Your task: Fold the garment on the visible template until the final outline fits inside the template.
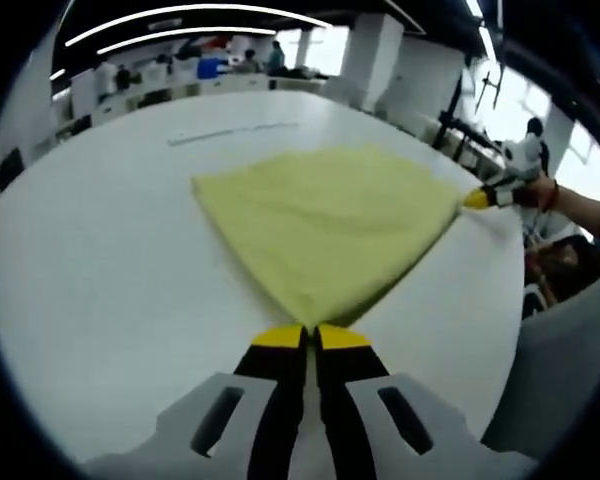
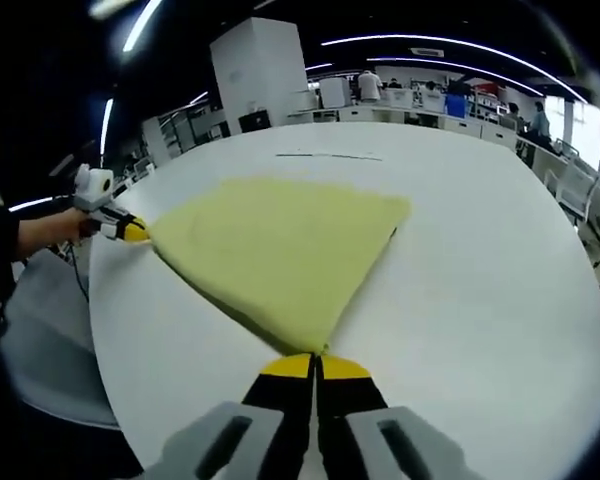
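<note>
Left gripper [image 1: 311, 338] and right gripper [image 2: 316, 364] each clamp a cloth [image 1: 325, 225] corner – uneven pull would skew the fold; template line [image 2: 328, 156] seems faint

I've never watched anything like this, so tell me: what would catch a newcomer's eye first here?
The pale yellow garment stands out at once, spread on a wide white table and pulled taut from two corners. The left tool pinches its near corner with yellow-tipped jaws shut, while the right tool grips another corner the same way. Behind lies a large bright office hall with desks and people.
</note>
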{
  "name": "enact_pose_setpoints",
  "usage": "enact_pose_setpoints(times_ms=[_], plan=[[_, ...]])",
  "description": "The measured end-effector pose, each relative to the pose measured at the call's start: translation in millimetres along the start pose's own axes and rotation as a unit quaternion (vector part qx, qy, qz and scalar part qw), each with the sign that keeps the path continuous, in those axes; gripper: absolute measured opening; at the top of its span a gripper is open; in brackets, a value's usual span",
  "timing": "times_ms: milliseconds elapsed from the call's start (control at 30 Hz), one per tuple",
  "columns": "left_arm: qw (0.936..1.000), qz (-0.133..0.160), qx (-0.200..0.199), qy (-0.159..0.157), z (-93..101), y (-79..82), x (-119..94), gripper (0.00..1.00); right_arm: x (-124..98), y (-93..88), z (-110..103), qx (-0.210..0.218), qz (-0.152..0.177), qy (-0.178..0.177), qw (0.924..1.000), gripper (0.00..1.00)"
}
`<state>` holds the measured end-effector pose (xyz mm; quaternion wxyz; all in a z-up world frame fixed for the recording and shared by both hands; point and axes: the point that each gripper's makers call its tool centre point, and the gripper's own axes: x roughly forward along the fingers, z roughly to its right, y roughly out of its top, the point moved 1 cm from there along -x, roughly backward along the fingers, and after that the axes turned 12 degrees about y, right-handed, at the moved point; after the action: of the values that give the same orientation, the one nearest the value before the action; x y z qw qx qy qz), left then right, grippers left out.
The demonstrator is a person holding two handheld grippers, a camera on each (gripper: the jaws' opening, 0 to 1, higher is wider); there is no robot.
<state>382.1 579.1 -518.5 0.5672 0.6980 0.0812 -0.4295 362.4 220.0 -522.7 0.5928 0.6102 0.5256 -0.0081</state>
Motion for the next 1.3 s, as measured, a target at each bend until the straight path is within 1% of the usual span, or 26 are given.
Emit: enact_pose_setpoints(times_ms=[67,267,333,367,400,467,567,600,667,700,733,800,900,933,1000,1133,1200,1233,1300], plan=[[0.9999,-0.004,0.013,0.008,-0.5,-3.0,-2,0.0,0,-0.7,-3,0.001,0.0,0.003,1.0,0.0],[0.9998,-0.01,0.004,0.015,-1.1,-6.6,-3,0.0,0,-0.8,-5,0.003,0.004,0.003,1.0,0.0],[0.9999,-0.005,-0.001,0.016,-1.0,-6.6,-3,0.01,0,-1.0,-6,0.01,0.006,0.003,0.9999,0.0],[0.9996,0.003,-0.023,0.018,-1.9,-5.4,-3,0.01,1,-1.8,-7,0.031,0.008,0.002,0.9995,0.0],[0.9991,0.007,-0.039,0.017,-2.4,-4.7,-4,0.01,1,-1.5,-7,0.039,0.011,0.002,0.9992,0.0],[0.9977,0.014,-0.065,0.014,-3.8,-5.3,-4,0.02,1,-0.7,-4,0.043,0.014,-0.003,0.999,0.0],[0.9978,0.015,-0.062,0.016,-3.9,-6.5,-5,0.05,2,0.3,-3,0.047,0.014,-0.009,0.9987,0.0],[0.9978,0.015,-0.062,0.018,-3.8,-6.4,-6,0.09,2,0.8,-3,0.047,0.015,-0.011,0.9987,0.0],[0.9972,0.021,-0.069,0.019,-5.2,-4.3,-7,0.15,2,3.6,1,0.055,0.022,-0.02,0.9981,0.06],[0.9964,0.025,-0.079,0.018,-5.4,-2.2,-8,0.19,1,5.0,1,0.056,0.024,-0.02,0.9979,0.09],[0.9951,0.035,-0.091,0.014,-4.6,1.8,-9,0.22,1,7.1,0,0.058,0.026,-0.021,0.9977,0.14],[0.9925,0.041,-0.115,0.011,-4.3,6.9,-12,0.28,1,11.1,-3,0.064,0.028,-0.017,0.9974,0.22],[0.9894,0.057,-0.132,0.02,-9.2,15.5,-17,0.36,0,17.5,-7,0.065,0.033,-0.016,0.9972,0.38],[0.9873,0.073,-0.139,0.023,-9.8,23.2,-21,0.39,-1,21.4,-10,0.066,0.038,-0.014,0.997,0.44],[0.9852,0.083,-0.148,0.026,-10.9,30.3,-27,0.47,-3,29.3,-13,0.059,0.048,-0.014,0.997,0.52],[0.982,0.108,-0.154,0.02,-5.8,47.1,-39,0.61,-7,43.4,-24,0.057,0.054,-0.008,0.9969,0.67],[0.9826,0.115,-0.144,0.023,-3.6,54.0,-45,0.67,-10,54.2,-31,0.048,0.064,-0.006,0.9968,0.74],[0.9839,0.12,-0.129,0.03,-3.3,58.1,-49,0.68,-12,60.6,-35,0.042,0.071,-0.005,0.9966,0.76],[0.9846,0.129,-0.112,0.037,-0.7,65.5,-57,0.69,-17,71.2,-42,0.034,0.086,-0.001,0.9957,0.78]])
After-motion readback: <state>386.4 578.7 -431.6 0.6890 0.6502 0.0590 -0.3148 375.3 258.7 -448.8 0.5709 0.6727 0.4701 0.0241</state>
